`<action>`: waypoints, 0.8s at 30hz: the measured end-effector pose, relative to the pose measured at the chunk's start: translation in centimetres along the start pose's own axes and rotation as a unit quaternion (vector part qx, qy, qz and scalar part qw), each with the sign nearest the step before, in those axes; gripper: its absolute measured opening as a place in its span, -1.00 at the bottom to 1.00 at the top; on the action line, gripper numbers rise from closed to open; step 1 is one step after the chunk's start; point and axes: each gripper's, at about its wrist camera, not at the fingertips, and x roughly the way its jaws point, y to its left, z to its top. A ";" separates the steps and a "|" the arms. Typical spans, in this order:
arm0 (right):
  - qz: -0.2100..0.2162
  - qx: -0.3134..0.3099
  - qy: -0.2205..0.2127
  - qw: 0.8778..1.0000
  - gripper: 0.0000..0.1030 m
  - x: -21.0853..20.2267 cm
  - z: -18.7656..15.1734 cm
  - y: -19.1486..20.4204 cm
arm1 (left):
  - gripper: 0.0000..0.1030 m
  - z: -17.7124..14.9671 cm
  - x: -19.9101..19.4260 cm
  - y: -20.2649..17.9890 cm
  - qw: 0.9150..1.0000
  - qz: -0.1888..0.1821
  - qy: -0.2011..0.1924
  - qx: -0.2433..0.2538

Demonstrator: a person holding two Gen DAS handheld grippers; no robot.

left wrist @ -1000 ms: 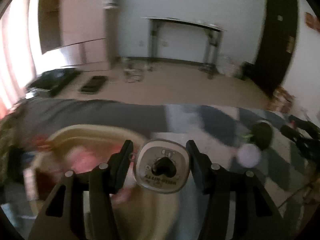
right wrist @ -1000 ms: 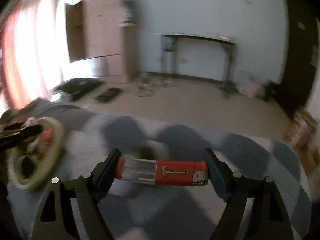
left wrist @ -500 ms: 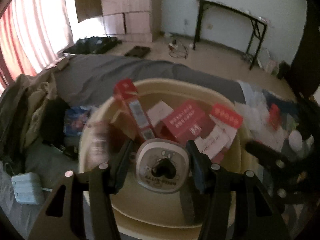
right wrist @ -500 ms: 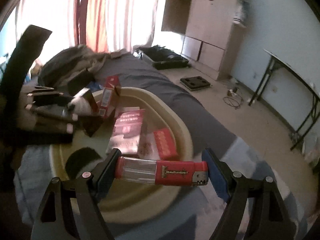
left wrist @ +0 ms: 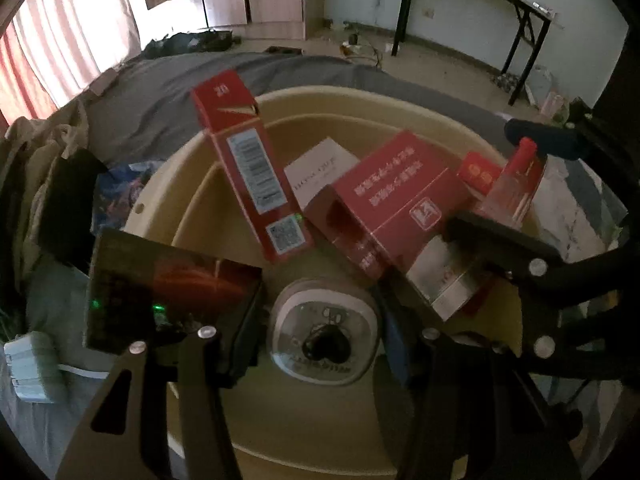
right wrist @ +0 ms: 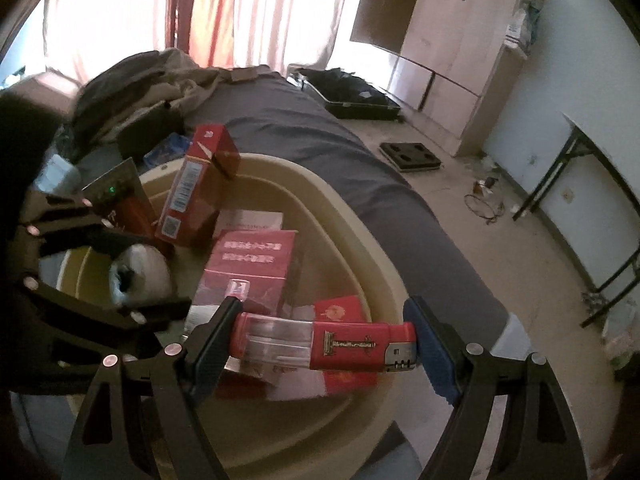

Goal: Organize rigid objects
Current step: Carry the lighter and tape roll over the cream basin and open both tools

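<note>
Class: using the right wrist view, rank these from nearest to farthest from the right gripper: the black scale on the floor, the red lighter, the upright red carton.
1. Red lighter: clamped in the right gripper.
2. Upright red carton: in the basin, left.
3. Black scale: floor, beyond the bed.

A cream basin point(left wrist: 400, 96) is seen on a dark grey bed point(right wrist: 304, 128). Red cartons point(left wrist: 248, 160) with white barcode labels are shown inside. The lighter point(right wrist: 324, 346) is coloured red with a clear middle. The tin point(left wrist: 324, 342) is silver-white with a black knob.
</note>
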 end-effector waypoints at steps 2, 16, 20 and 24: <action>0.003 0.001 -0.001 1.000 0.59 0.1 0.1 -0.3 | 0.10 0.1 0.1 0.0 1.000 0.002 0.005 -0.005; 0.036 0.069 -0.050 0.996 0.99 -2.8 -1.7 -3.4 | 1.00 -0.2 -8.1 1.5 0.991 -0.001 -0.121 -0.057; 0.035 0.129 -0.079 0.988 0.99 -5.9 -3.9 -5.8 | 1.00 1.1 -9.3 -0.8 0.985 -0.047 -0.159 -0.049; -0.019 0.192 -0.106 0.976 0.99 -11.8 -9.2 -9.7 | 1.00 2.7 -8.2 -6.1 0.984 -0.098 -0.150 -0.010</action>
